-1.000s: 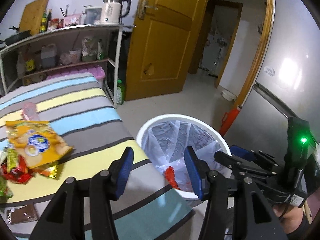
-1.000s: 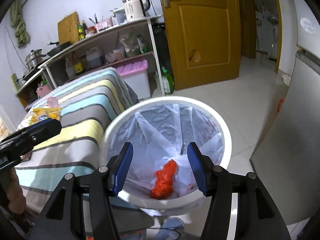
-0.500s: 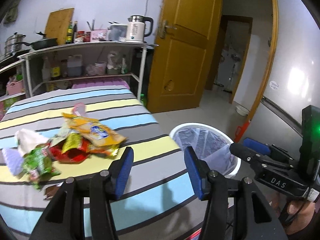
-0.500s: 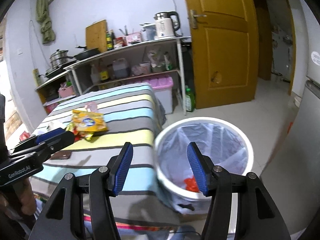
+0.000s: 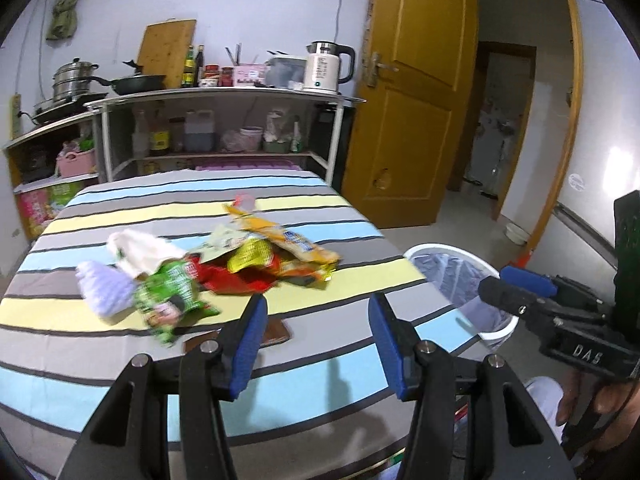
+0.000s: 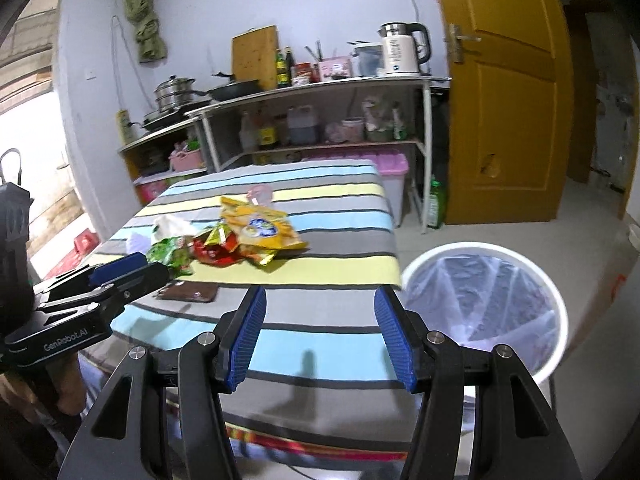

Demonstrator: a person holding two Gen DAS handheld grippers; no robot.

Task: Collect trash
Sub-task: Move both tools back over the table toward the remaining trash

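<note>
A heap of trash lies mid-table on the striped cloth (image 5: 120,312): a yellow snack bag (image 5: 288,240) (image 6: 260,232), red wrappers (image 5: 236,280) (image 6: 212,254), a green packet (image 5: 172,292) (image 6: 170,254), white tissue (image 5: 140,248) and a pale purple wad (image 5: 104,288). A flat brown wrapper (image 5: 272,332) (image 6: 188,292) lies nearer the front edge. The white bin (image 5: 460,276) (image 6: 488,300) with a clear liner stands on the floor right of the table. My left gripper (image 5: 318,340) is open above the table's front, empty. My right gripper (image 6: 320,340) is open too, empty, between table edge and bin.
A metal shelf rack (image 5: 224,120) with a kettle (image 5: 326,66), pans and bottles stands behind the table. A yellow wooden door (image 5: 408,120) and an open doorway are at the right. A pink-lidded box (image 6: 392,176) and a green bottle (image 6: 436,204) sit on the floor.
Both grippers have swung left and back from over the bin toward the table. The trash heap is now ahead of them and the bin sits off to the right. Both stayed open.
</note>
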